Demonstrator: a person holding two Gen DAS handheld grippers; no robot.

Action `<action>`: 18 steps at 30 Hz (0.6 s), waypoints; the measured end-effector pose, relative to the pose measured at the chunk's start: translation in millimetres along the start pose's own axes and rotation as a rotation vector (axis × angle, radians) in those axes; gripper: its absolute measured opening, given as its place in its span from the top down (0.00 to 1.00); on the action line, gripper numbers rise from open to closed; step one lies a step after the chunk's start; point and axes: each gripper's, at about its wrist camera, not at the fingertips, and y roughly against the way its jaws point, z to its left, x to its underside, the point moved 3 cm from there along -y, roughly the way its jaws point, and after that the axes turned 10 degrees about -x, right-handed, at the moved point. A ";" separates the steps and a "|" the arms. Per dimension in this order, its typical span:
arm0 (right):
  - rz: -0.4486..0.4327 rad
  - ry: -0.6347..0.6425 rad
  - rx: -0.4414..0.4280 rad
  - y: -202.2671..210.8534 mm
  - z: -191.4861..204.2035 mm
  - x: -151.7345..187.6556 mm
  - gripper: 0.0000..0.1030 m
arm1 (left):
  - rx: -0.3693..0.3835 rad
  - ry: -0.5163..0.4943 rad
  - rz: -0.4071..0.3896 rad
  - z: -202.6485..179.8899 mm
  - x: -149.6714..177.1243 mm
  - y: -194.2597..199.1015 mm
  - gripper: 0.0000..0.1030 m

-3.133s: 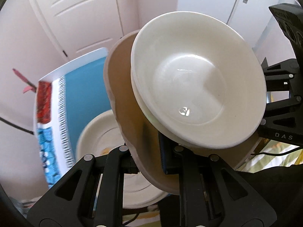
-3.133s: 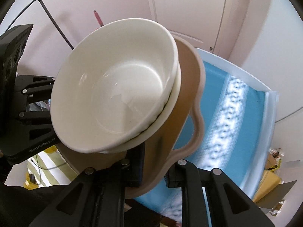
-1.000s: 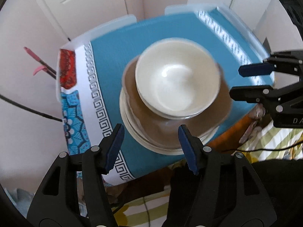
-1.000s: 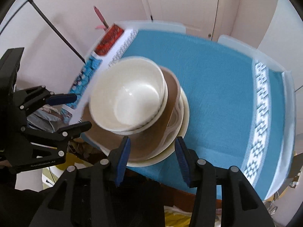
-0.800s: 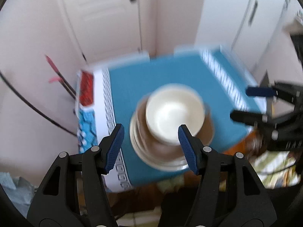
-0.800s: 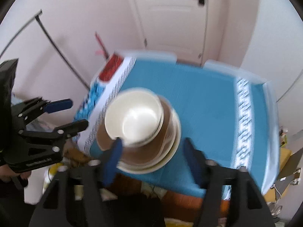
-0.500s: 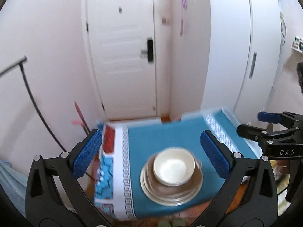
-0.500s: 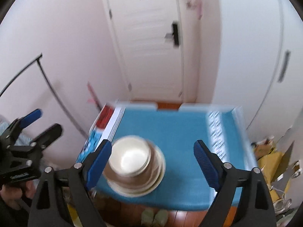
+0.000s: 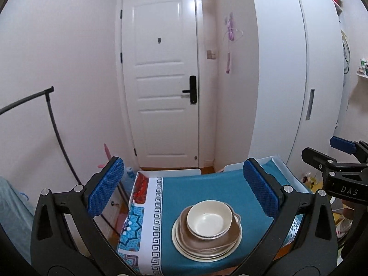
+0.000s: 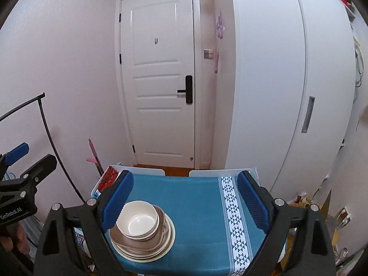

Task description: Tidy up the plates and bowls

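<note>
Both grippers [image 9: 184, 191] [image 10: 184, 200] withdrew empty; lower plates [image 9: 181, 241] obscured.

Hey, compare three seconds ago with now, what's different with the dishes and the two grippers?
Both grippers let go: the left gripper and right gripper had clamped the brown plate carrying the white bowl in the air. That pair now sits on the cream plate on the table, and both grippers, now open, have pulled well back. The cream plate kept its place on the blue cloth.

A small table [image 9: 279, 163] wears a blue patterned cloth [image 9: 202, 188]; a stack of plates [image 9: 207, 241] sits on the cloth.
</note>
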 end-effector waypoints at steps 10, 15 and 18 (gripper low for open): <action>-0.035 0.003 0.016 10.5 -3.3 -1.4 0.13 | -0.007 -0.002 -0.020 -4.2 -4.2 9.2 0.00; -0.039 0.005 0.019 12.3 -2.4 -0.9 0.13 | -0.003 0.005 -0.016 -3.5 -3.6 11.3 0.00; -0.042 0.005 0.018 13.6 -1.6 -1.7 0.13 | -0.008 0.008 -0.020 0.3 -5.1 12.1 0.00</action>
